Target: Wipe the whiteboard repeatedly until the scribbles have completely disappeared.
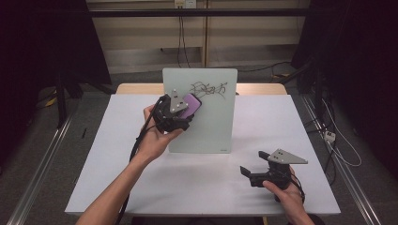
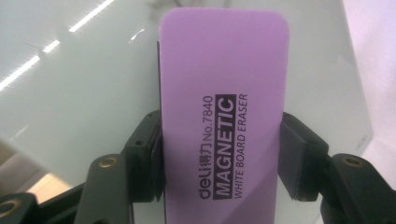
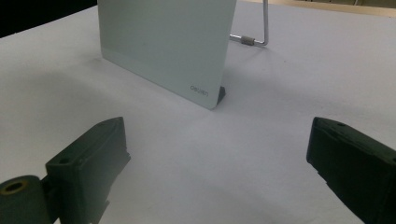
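Clamped between the two black jaws of the left gripper (image 2: 222, 154), a flat lilac rectangular whiteboard eraser (image 2: 223, 102) printed "MAGNETIC WHITE BOARD ERASER" is held by its long sides, its felt face toward the pale glass whiteboard (image 1: 206, 117) that stands propped at the centre of the high view. That hold looks chosen so the pad can be swept flat over the black scribble (image 1: 209, 88) near the board's top edge, just right of the eraser. Lower right in the high view, the right gripper (image 1: 251, 169) rests low over the white table (image 1: 197, 183) with its jaws spread wide and nothing between them, probably waiting clear of the work. Bare board lies below and to the right of the marks, so a stroke has room; the board's right edge and its thin wire stand (image 3: 261, 28) behind are the limits to mind.
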The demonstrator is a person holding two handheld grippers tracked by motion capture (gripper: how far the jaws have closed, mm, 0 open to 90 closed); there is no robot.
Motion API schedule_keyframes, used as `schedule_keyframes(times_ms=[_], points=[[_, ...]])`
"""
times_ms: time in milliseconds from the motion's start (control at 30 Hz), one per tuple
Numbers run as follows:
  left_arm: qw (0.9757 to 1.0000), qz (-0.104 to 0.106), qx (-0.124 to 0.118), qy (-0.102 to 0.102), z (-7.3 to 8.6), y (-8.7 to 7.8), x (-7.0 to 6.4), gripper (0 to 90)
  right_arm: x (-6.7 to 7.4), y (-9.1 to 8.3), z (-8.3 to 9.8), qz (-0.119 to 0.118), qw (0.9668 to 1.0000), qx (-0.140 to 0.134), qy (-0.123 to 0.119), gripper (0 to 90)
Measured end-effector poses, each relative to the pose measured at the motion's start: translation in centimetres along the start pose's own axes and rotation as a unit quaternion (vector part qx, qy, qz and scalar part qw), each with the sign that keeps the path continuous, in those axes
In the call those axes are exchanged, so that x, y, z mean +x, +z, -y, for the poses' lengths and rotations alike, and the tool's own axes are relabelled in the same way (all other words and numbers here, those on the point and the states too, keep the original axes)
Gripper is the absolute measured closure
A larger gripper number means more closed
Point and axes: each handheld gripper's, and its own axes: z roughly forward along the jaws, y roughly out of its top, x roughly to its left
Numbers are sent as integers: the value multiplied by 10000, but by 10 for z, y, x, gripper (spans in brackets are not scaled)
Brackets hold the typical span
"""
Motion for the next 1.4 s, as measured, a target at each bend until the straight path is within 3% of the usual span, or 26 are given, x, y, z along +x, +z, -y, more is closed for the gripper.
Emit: schedule_keyframes(times_ms=[100,267,467,567,633,700,900,967,1100,1233,1300,1400], points=[[9998,-173,-71,-67,-8,-7,12,412,0,0,0,-4,10000,-12,1,50],[9990,-237,-236,-304,-17,-17,31,412,0,0,0,-12,10000,-9,-6,50],[9982,-304,-349,-382,-27,-21,43,412,0,0,0,-12,10000,-6,-7,50],[9981,-357,-345,-361,-29,-20,41,411,0,1,0,-9,10000,1,-21,50],[9987,-271,-310,-316,-29,-18,38,411,0,1,0,-15,10000,2,-13,50],[9994,-230,-208,-158,-29,-14,32,412,0,1,0,-15,10000,1,-10,50],[9999,3,3,115,-27,2,4,412,1,0,0,-11,10000,-8,-37,50],[9992,-60,170,366,-25,7,-8,412,1,0,0,-15,10000,-19,-47,50],[9985,143,243,461,-21,18,-25,412,1,0,0,-28,10000,-16,-40,50],[9984,300,285,384,-22,18,-24,412,1,0,0,-17,10000,-15,-42,50],[9982,83,280,517,-25,15,-20,412,0,0,0,-21,10000,-22,-36,50],[9995,31,153,266,-32,7,-6,412,1,-1,0,-11,10000,-25,-62,51]])
